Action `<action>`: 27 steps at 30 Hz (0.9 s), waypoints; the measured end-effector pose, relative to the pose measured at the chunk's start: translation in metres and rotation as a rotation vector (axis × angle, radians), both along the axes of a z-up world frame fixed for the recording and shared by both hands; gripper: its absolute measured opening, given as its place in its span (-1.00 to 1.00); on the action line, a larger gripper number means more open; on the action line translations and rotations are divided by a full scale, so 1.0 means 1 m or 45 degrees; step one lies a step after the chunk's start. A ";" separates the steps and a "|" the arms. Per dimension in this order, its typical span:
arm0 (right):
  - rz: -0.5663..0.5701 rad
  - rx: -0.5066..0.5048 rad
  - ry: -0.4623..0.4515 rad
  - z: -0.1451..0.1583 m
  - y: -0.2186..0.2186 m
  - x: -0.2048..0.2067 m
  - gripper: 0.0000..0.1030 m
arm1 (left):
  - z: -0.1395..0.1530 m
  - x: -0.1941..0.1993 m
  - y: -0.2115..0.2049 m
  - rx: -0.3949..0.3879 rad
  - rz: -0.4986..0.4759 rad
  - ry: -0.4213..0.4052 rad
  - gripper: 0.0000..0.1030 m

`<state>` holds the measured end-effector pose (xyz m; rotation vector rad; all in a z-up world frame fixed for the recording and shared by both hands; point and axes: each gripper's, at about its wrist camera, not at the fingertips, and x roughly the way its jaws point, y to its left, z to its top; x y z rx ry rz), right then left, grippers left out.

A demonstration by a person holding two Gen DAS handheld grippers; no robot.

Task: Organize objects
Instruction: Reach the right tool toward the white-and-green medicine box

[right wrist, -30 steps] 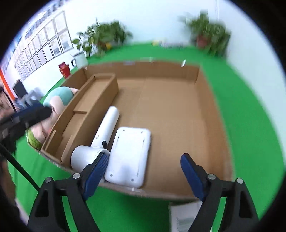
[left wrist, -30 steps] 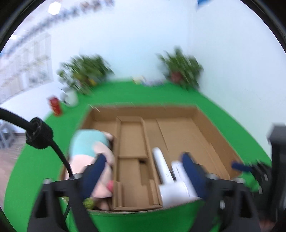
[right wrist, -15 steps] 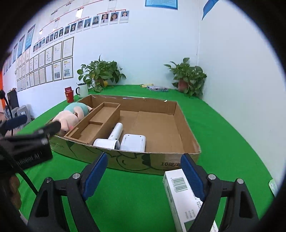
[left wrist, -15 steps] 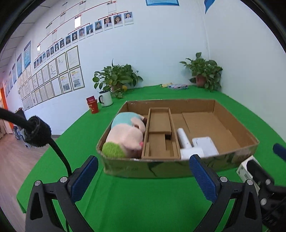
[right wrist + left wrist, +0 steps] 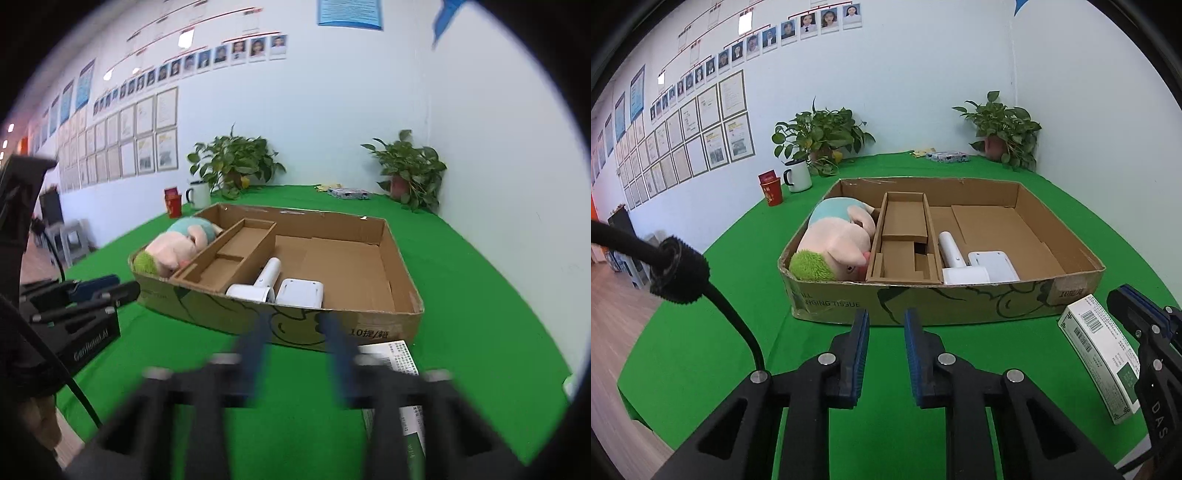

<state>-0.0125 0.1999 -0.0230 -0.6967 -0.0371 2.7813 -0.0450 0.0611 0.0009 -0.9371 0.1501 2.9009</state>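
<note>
while both my grippers hang over the green worktop (image 5: pixel 701 332) in front of the cardboard box (image 5: pixel 960 302), neither holds anything; the left gripper (image 5: pixel 885 334) has its jaws closing, a narrow gap between the blue pads and nothing in it; the right gripper (image 5: pixel 295 332) is blurred in its own view, but i take its jaws as closed and empty; inside the box a plush toy (image 5: pixel 834 243) fills the left compartment, a cardboard insert (image 5: pixel 905 236) sits beside it, and a white dryer-shaped device (image 5: pixel 955 258) lies touching a white flat unit (image 5: pixel 993 264) in the wide right section; a white and green carton (image 5: pixel 1100 354) lies on the worktop outside the box, near its right front corner, just beside the right gripper.
</note>
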 end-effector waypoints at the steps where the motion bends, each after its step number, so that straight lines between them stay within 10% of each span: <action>1: -0.001 0.006 0.004 0.000 -0.002 0.001 -0.90 | 0.000 0.002 0.001 -0.003 0.004 0.015 -0.57; 3: -0.036 0.032 0.006 -0.001 -0.006 0.002 -0.75 | 0.001 0.004 0.001 -0.005 0.007 0.022 0.36; 6: -0.104 0.064 0.003 -0.004 -0.006 0.003 0.75 | 0.003 0.005 -0.002 0.013 0.017 0.046 0.70; 27: -0.021 -0.018 0.080 -0.003 0.000 0.022 0.79 | -0.015 0.010 -0.006 0.107 -0.062 0.011 0.70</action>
